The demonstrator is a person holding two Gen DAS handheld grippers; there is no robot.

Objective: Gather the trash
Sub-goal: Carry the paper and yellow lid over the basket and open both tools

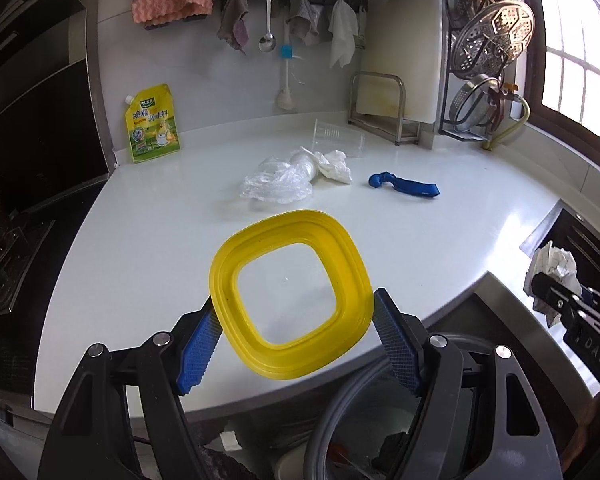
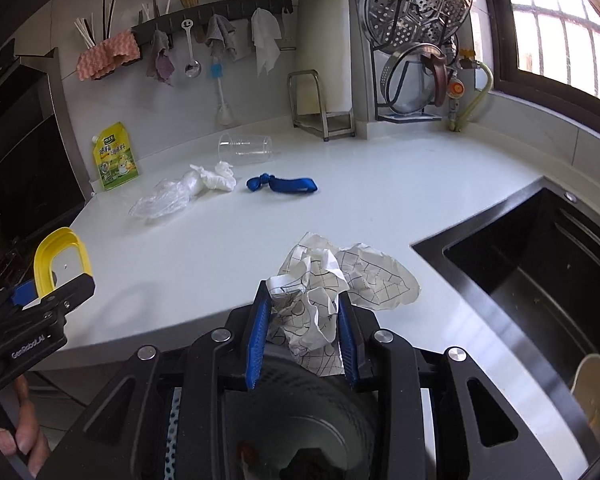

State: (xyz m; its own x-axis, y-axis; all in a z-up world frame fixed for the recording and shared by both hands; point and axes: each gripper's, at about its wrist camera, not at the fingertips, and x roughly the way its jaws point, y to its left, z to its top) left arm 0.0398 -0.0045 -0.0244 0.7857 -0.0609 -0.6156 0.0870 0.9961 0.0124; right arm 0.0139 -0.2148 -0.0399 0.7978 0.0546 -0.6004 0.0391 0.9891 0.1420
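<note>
**Both grippers loaded above the counter edge**

My left gripper [image 1: 296, 312] clamps the yellow lid [image 1: 290, 294] by its two side edges. My right gripper [image 2: 304, 312] pinches crumpled paper [image 2: 340, 276]. On the white counter [image 1: 440, 240] remain a plastic bag [image 1: 276, 182], a tissue [image 1: 334, 166] and a blue strap [image 1: 404, 188].

A yellow square lid [image 1: 291, 294] with a clear centre is held tilted at lower centre. A crumpled gridded paper [image 2: 332, 280] is pinched below. On the counter [image 1: 420, 208] at mid-frame lie a clear plastic bag [image 1: 278, 180], white tissue [image 1: 334, 165], a blue strap [image 1: 404, 187] and a toppled clear cup [image 1: 338, 136].
</note>
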